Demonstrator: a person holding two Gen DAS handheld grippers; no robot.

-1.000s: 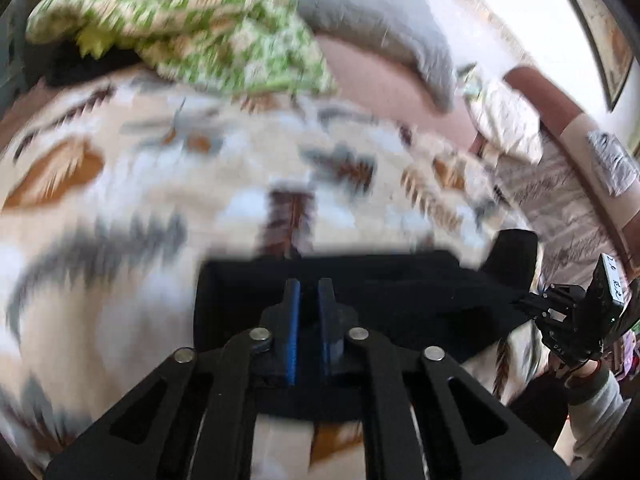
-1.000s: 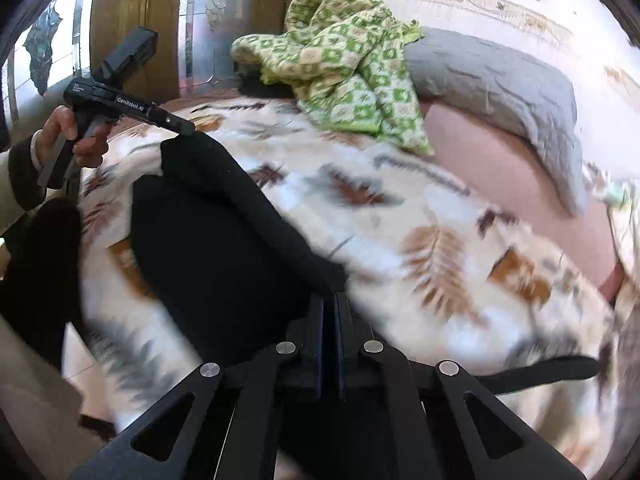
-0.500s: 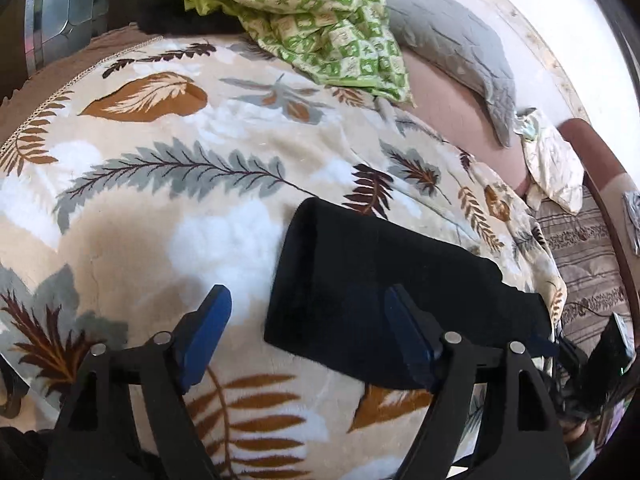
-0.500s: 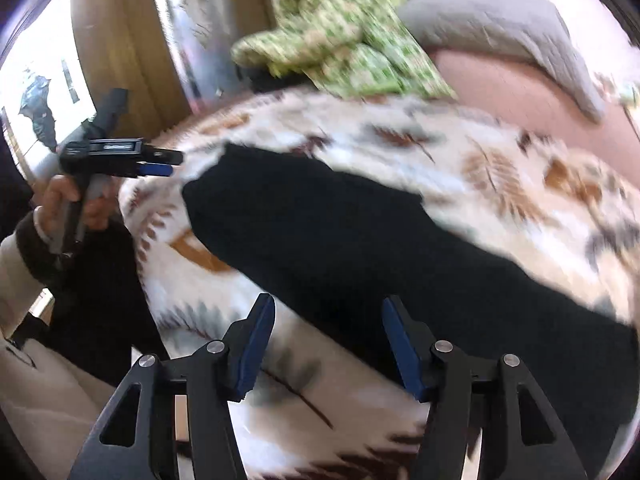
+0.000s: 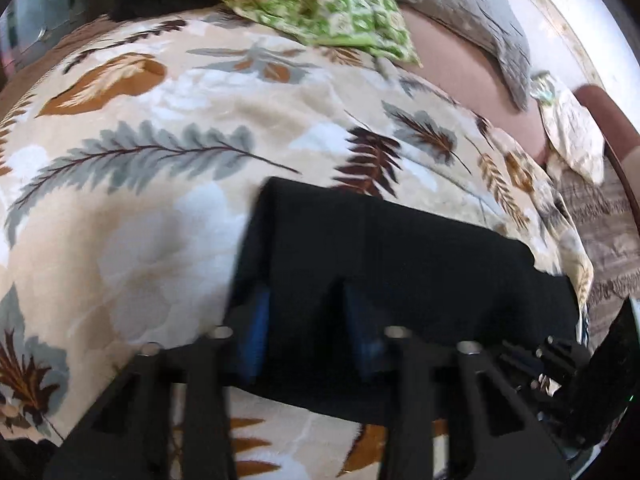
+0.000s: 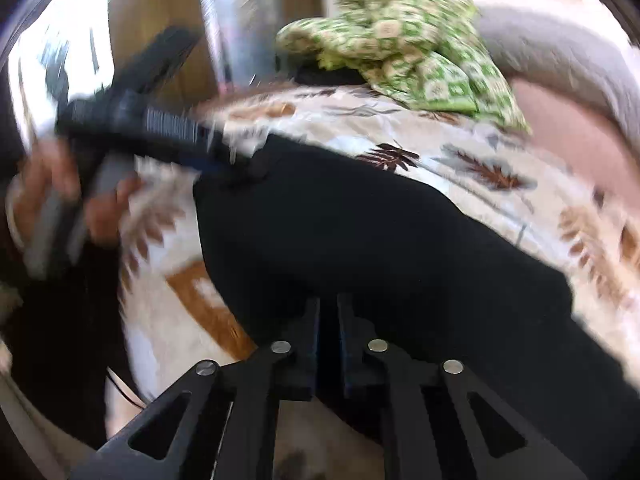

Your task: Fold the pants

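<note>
Black pants (image 5: 400,264) folded flat on leaf-print blanket (image 5: 152,184). Left gripper (image 5: 306,320), wide apart half a second ago, now narrowed over the pants' near-left edge, gap remaining. Right gripper (image 6: 329,344), earlier spread, now pinching the pants' near edge

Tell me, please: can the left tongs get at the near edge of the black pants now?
Probably yes. The left tongs are open and already straddle the edge of the black pants on the leaf-print blanket; nothing lies between.

Leaf-print bedspread (image 5: 168,168), grey pillow (image 5: 472,12)
</note>
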